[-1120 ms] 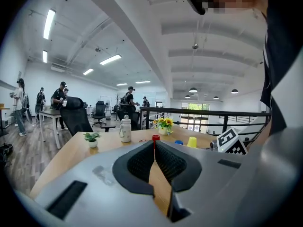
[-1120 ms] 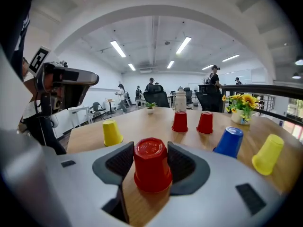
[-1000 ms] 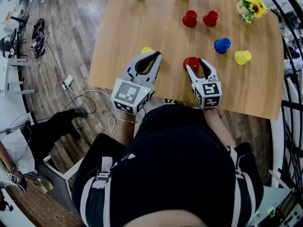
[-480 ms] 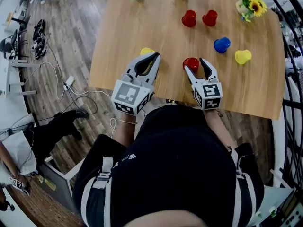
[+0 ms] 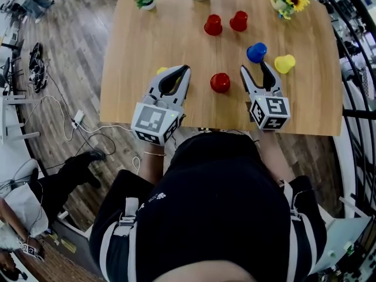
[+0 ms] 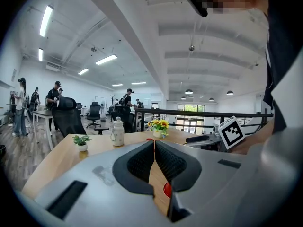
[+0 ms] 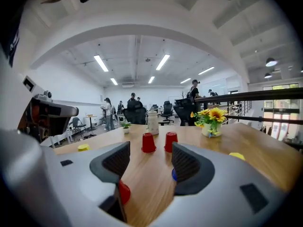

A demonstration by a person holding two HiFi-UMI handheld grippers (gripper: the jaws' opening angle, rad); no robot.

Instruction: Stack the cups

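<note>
The left gripper was shut and empty, the right gripper open and empty, above a wooden table in an open office, a red cup upside down between them.

The left gripper fingers hide most of a yellow cup. The right gripper fingers half cover a red cup and a blue cup.

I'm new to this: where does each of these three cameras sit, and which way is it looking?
Head view: on the person's head, facing steeply down at the wooden table; torso, left gripper and right gripper show.
Left gripper view: on that gripper, looking across the table past its shut jaws.
Right gripper view: likewise, through open jaws at two red cups.
Shared: both gripper views show the sunflowers.
</note>
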